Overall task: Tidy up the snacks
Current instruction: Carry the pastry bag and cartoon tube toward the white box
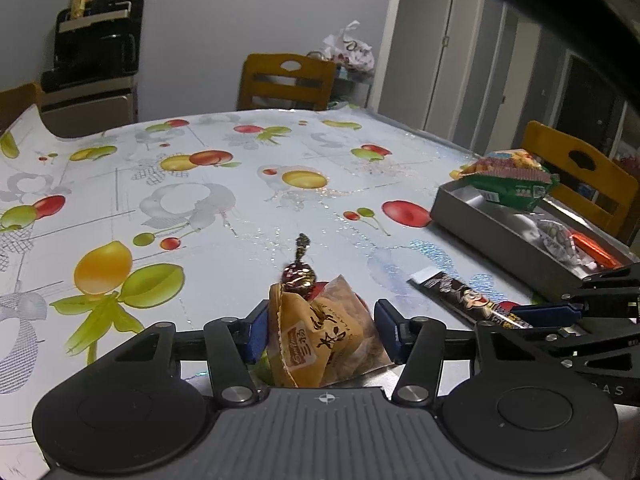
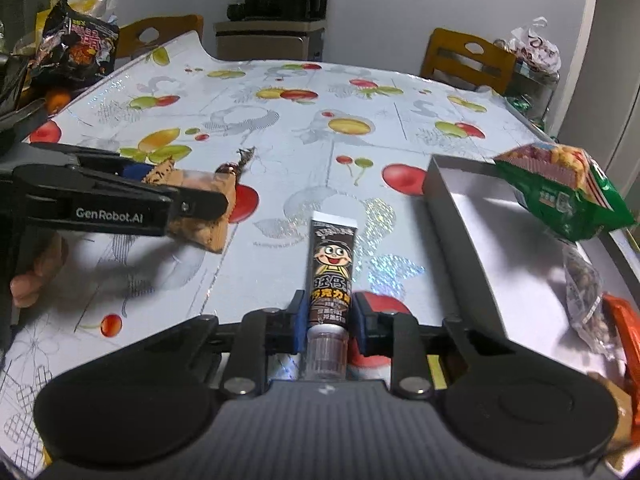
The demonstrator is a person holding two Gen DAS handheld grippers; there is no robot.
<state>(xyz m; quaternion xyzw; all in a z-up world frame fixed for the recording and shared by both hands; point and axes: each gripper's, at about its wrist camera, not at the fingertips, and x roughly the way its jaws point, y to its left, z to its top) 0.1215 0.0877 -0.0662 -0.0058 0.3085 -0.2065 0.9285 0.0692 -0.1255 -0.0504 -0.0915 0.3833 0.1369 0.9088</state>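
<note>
Right gripper (image 2: 327,316) clamps the chocolate tube (image 2: 331,268) near its cap, long axis pointing ahead; grey tray (image 2: 452,216) lies right; left gripper (image 1: 322,330) half-closed around the orange snack packet (image 1: 320,340)

A: The counter (image 1: 248,184) wears a glossy plastic cloth printed with fruit; it glitters where light strikes.

B: The tray (image 2: 460,216) looks like matt grey card, smooth inside. The green bag (image 2: 568,196) on its rim is shiny crinkled film.

A: The orange packet (image 1: 320,344) has a duller, papery film. The candy (image 1: 298,274) behind it is twisted foil, very shiny.

B: The chocolate tube (image 2: 332,272) is smooth, glossy plastic with a clear cap. The chairs (image 1: 286,80) are varnished wood.
</note>
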